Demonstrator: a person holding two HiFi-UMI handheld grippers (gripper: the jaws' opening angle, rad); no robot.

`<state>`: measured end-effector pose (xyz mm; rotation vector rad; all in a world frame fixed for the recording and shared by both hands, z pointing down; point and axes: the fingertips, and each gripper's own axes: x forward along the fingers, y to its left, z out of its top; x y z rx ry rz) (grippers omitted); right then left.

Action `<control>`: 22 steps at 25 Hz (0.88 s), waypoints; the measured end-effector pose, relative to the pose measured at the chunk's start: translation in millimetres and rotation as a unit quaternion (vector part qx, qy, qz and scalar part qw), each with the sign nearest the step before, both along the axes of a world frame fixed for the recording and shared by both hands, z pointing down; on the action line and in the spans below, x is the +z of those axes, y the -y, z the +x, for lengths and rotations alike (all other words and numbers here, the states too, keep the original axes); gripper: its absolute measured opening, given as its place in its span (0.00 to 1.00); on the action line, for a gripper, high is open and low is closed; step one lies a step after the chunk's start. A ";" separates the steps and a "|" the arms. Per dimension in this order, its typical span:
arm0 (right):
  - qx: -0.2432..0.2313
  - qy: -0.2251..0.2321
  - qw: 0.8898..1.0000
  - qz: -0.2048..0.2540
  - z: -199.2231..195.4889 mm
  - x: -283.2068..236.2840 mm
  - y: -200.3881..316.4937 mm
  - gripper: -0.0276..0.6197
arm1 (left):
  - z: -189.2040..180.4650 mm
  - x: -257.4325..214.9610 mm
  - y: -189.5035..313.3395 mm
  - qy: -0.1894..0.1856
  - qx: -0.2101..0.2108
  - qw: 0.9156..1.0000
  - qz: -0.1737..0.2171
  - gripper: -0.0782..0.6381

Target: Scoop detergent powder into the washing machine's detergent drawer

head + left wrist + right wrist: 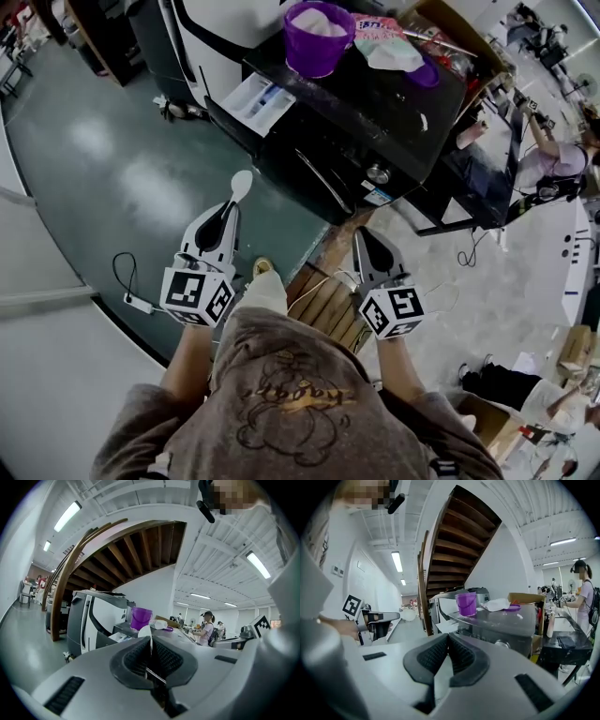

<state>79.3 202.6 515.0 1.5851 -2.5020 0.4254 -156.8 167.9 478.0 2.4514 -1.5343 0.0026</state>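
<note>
My left gripper (228, 210) is shut on the handle of a white spoon (241, 185), whose bowl sticks out ahead of the jaws (145, 631). It hangs over the floor, short of the washing machine (356, 131). The machine's detergent drawer (258, 101) stands pulled out at its front left. A purple bucket (319, 37) of white powder sits on the machine's top, also visible in the left gripper view (140, 618) and right gripper view (466, 603). My right gripper (362, 236) is shut with nothing in it (448, 637).
A detergent bag (384, 42) and a purple lid (427, 73) lie on the machine beside the bucket. A black table (487, 178) with a person (562, 159) at it stands to the right. A cable with an adapter (136, 302) lies on the floor. Wooden slats (328, 300) are below my hands.
</note>
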 end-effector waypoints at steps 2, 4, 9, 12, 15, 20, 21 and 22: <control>0.006 -0.004 1.000 -0.003 -7.2 -12.9 26.8 0.05 | -6.7 -15.6 29.3 -0.002 0.009 1.000 0.000 0.14; 0.013 -0.006 1.000 -0.005 -13.2 -26.8 48.5 0.05 | -13.0 -32.4 54.2 -0.003 0.017 1.000 0.002 0.14; 0.028 -0.003 1.000 0.002 -22.9 -59.5 86.4 0.05 | -24.0 -65.8 103.3 -0.006 0.029 1.000 0.011 0.14; 0.041 -0.001 0.999 0.005 -20.4 -67.9 99.1 0.05 | -21.8 -77.2 123.8 -0.011 0.036 0.999 0.016 0.14; 0.051 0.002 0.999 0.002 -15.7 -71.6 102.6 0.05 | -18.0 -82.8 132.0 -0.020 0.039 0.999 0.013 0.14; 0.063 0.005 0.998 0.012 -9.1 -77.5 116.4 0.05 | -11.4 -87.7 145.4 -0.030 0.046 0.998 0.018 0.14; 0.064 0.006 0.998 0.015 -7.9 -78.8 119.3 0.05 | -9.7 -88.5 147.3 -0.030 0.047 0.998 0.019 0.14; 0.064 0.007 0.998 0.017 -6.5 -79.8 122.4 0.05 | -8.0 -89.2 149.4 -0.030 0.048 0.998 0.020 0.14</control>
